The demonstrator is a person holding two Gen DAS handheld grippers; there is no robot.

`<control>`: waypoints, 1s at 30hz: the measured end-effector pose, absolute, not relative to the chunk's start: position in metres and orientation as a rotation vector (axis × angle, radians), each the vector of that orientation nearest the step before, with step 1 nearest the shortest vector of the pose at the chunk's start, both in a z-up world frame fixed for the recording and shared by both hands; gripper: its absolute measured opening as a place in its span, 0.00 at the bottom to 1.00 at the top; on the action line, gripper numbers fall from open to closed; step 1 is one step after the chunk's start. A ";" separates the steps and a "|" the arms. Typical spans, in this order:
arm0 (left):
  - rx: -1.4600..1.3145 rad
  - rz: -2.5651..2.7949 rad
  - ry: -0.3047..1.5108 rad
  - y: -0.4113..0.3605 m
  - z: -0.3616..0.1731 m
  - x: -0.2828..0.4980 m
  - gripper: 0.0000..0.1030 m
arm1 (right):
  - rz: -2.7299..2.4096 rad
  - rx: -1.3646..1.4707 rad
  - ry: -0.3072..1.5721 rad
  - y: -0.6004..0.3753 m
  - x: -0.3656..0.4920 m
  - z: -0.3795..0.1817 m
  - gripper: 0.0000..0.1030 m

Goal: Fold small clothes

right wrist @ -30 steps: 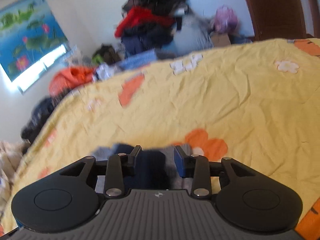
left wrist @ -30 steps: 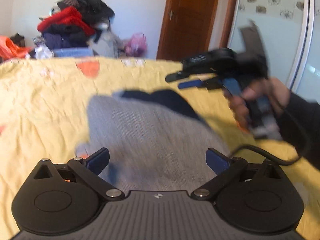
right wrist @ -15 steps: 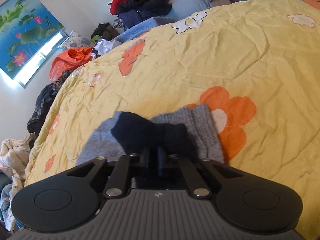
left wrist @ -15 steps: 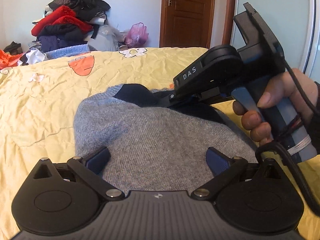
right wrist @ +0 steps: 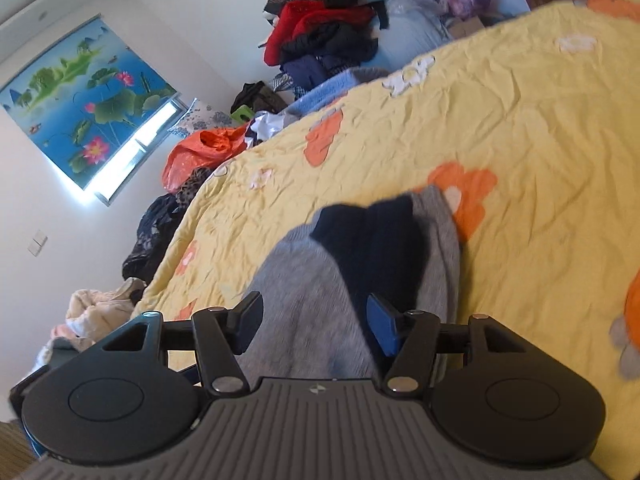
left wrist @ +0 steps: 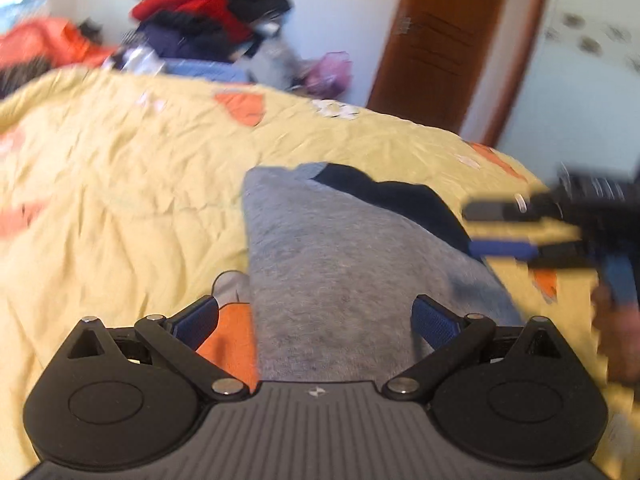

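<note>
Sweater: the grey sweater (left wrist: 340,264) with a dark navy collar lies flat on the yellow bedspread (left wrist: 120,184), already doubled into a narrow strip, most likely so the next fold can run across its length.
Collar end: the navy part sits at the far end, toward 12 o'clock in the right wrist view, and toward 1 o'clock in the left wrist view.
Left gripper: the left gripper (left wrist: 316,320) hangs over the near end of the sweater with its fingers spread wide and nothing pinched; the near hem runs between them at 6 o'clock.
Right gripper: the right gripper (right wrist: 316,320) has its jaws opening over the grey knit, with cloth below them but not clamped; in the left wrist view it shows as a blurred shape at 3 o'clock, so its exact contact is hard to judge.
Edges: the sweater's left edge is a straight line running from 6 toward 12 o'clock; the right edge runs near the bedspread's right border.
Open room: bare bedspread stretches wide at 9 to 11 o'clock and beyond the collar.
Clutter: the heap of clothes (right wrist: 324,28) stands well apart at the far wall.
</note>
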State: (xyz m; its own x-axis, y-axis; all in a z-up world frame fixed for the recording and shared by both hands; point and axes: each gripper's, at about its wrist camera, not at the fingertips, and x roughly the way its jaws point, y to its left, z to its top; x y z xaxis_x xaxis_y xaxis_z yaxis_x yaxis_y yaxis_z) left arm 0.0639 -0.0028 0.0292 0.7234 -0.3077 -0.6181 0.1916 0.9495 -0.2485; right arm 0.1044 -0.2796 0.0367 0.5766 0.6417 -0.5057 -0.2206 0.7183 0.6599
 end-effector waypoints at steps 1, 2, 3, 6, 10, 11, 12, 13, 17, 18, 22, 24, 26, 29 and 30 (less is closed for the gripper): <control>-0.178 -0.279 0.720 -0.004 0.028 0.066 1.00 | 0.543 0.573 0.820 -0.275 0.102 0.034 0.61; -0.173 -0.283 0.729 -0.006 0.027 0.067 1.00 | 0.552 0.570 0.831 -0.272 0.101 0.030 0.61; -0.160 -0.292 0.742 -0.010 0.025 0.069 1.00 | 0.555 0.561 0.846 -0.269 0.100 0.025 0.61; -0.104 -0.299 0.801 -0.021 0.009 0.070 1.00 | 0.536 0.454 0.819 -0.265 0.098 0.015 0.59; -0.119 -0.301 0.803 -0.017 0.011 0.063 1.00 | 0.521 0.416 0.828 -0.261 0.092 0.022 0.62; -0.137 -0.299 0.797 -0.013 0.014 0.060 1.00 | 0.522 0.399 0.828 -0.260 0.089 0.027 0.64; -0.150 -0.293 0.790 -0.009 0.017 0.058 1.00 | 0.524 0.405 0.798 -0.267 0.082 0.038 0.65; -0.164 -0.289 0.783 -0.005 0.020 0.058 1.00 | 0.522 0.428 0.773 -0.275 0.080 0.042 0.67; -0.300 -0.293 0.788 0.018 0.028 0.073 1.00 | 0.433 0.543 0.772 -0.312 0.088 0.038 0.79; -0.344 -0.296 0.807 0.022 0.026 0.086 1.00 | 0.433 0.543 0.772 -0.312 0.088 0.038 0.79; -0.504 -0.297 0.894 0.035 0.012 0.130 1.00 | 0.394 0.570 0.877 -0.312 0.112 0.013 0.79; -0.543 -0.306 0.903 0.035 0.011 0.144 1.00 | 0.410 0.590 0.896 -0.305 0.118 0.005 0.79; -0.536 -0.304 0.908 0.032 0.013 0.154 0.71 | 0.427 0.606 0.882 -0.297 0.119 0.001 0.74; -0.465 -0.293 0.897 0.028 0.019 0.161 0.35 | 0.440 0.569 0.909 -0.278 0.122 -0.004 0.34; -0.425 -0.288 0.882 0.027 0.026 0.161 0.31 | 0.440 0.569 0.909 -0.278 0.122 -0.004 0.34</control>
